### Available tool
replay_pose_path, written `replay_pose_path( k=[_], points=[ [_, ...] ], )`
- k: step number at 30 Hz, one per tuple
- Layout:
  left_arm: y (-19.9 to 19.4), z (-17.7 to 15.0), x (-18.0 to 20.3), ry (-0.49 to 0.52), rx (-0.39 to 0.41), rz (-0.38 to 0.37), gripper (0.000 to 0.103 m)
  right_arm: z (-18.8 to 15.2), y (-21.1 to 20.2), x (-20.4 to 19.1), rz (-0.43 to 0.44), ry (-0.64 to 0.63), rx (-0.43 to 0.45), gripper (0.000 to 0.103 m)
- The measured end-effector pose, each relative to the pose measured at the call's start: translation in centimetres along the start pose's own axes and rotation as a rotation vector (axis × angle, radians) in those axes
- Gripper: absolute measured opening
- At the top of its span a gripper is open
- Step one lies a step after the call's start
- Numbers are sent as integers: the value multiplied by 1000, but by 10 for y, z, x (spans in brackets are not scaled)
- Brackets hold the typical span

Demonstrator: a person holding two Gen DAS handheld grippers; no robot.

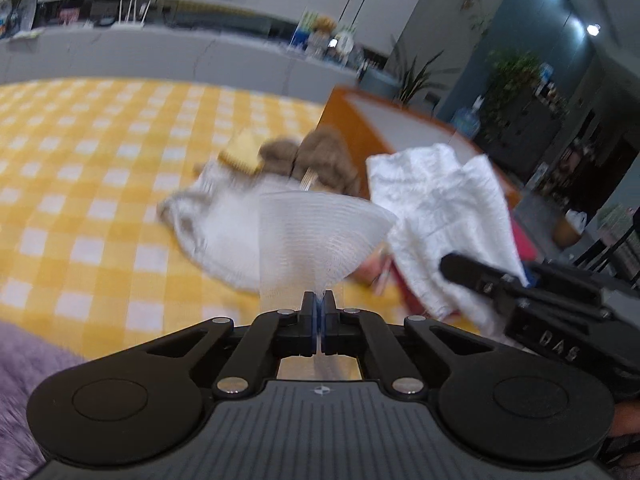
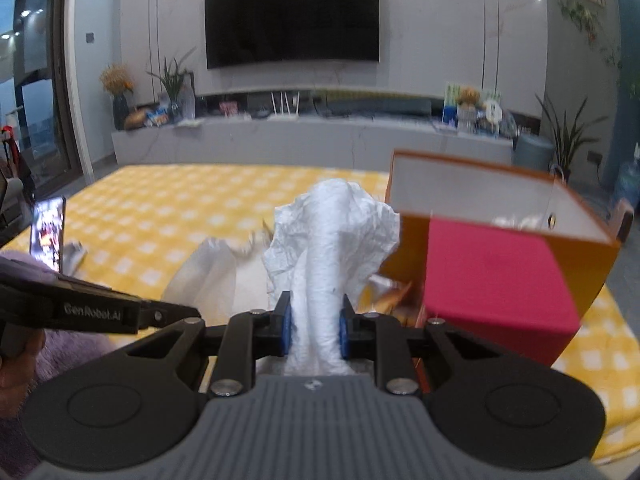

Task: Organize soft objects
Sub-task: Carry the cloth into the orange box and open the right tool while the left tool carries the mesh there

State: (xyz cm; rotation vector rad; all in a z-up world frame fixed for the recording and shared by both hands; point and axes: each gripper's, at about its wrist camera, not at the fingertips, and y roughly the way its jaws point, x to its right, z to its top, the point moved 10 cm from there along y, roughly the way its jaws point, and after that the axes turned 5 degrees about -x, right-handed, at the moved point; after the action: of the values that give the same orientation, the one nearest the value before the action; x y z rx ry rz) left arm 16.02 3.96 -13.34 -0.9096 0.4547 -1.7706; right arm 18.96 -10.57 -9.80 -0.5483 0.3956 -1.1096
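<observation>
yellow checked cloth point(image 2: 160, 216) | right gripper point(image 2: 315, 326) clamps white cloth point(image 2: 336, 240)

Left hand-held gripper point(image 2: 100, 312), side of its body, right wrist view: "Gen.Robot.AI"
Right hand-held gripper point(image 1: 556, 344), side of its body, left wrist view: "DAS"

A: Where's the box point(image 2: 500, 216)?
B: Right side, on the blanket point(image 2: 160, 216). Block point(image 2: 500, 280) right in front of it, near.
A: Cloth point(image 2: 336, 240)?
B: Middle, left of the block, between the right gripper's point(image 2: 315, 326) fingers.
A: Left side?
B: Phone point(image 2: 48, 232) far left, upright. Plush toy point(image 1: 316, 156) beyond the mesh piece point(image 1: 320, 236), left of the box.
</observation>
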Motion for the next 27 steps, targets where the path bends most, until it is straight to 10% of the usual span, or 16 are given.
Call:
replay_pose_path(
  k=[27],
  points=[
    [37, 168, 146, 216, 203, -203, 1, 118, -14, 130, -149, -56, 111, 21]
  ],
)
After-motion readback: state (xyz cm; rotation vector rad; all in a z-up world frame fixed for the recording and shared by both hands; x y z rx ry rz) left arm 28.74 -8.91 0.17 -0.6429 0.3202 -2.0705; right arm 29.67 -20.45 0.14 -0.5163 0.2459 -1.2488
